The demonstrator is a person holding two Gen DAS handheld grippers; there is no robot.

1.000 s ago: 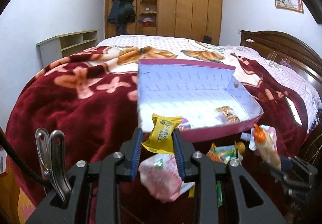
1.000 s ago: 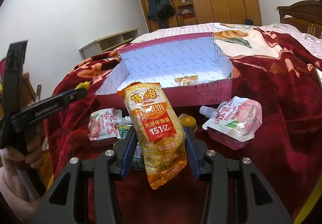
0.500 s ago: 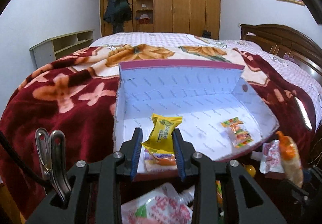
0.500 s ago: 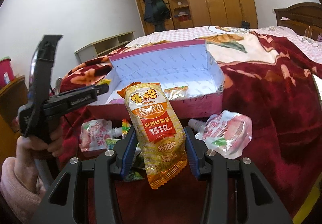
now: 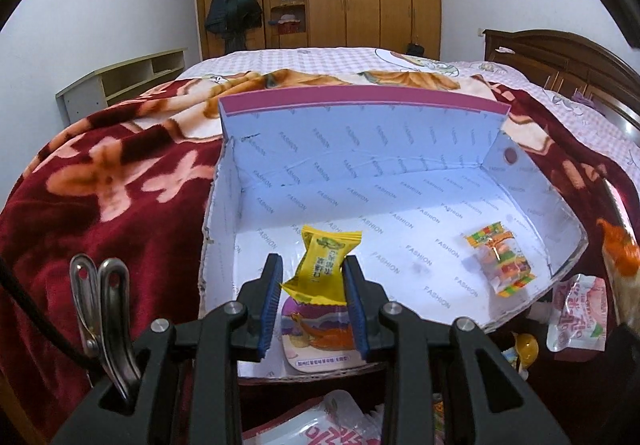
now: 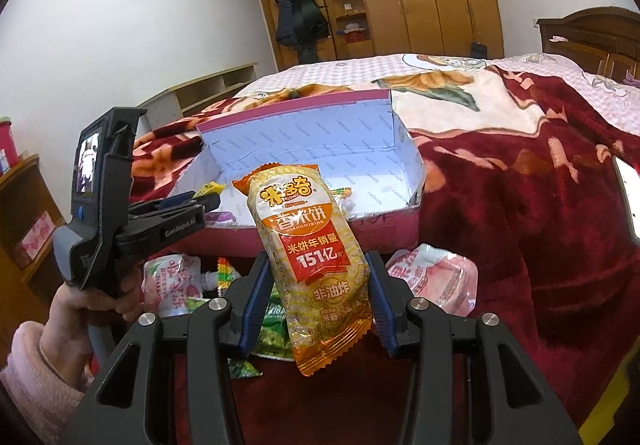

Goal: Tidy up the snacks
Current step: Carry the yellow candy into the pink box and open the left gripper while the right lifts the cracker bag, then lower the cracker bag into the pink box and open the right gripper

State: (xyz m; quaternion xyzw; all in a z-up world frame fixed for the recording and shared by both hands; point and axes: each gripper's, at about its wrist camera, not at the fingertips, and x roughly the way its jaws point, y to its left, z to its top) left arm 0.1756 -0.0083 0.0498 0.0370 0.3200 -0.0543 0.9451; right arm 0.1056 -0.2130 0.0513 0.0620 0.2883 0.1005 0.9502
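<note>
Our left tongs (image 5: 313,291) grip a yellow candy (image 5: 322,265) over the box (image 5: 360,133); our right tongs (image 6: 316,301) clamp a rice-cracker pack (image 6: 310,245) before it.

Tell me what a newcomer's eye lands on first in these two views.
First, the big orange rice cracker packet clamped upright in the right gripper, filling the middle of the right wrist view. Next, the open box with its pale printed lining, lying on the dark red blanket, where the left gripper holds a small yellow candy over the near end. A colourful wrapped sweet lies alone on the box floor to the right.
</note>
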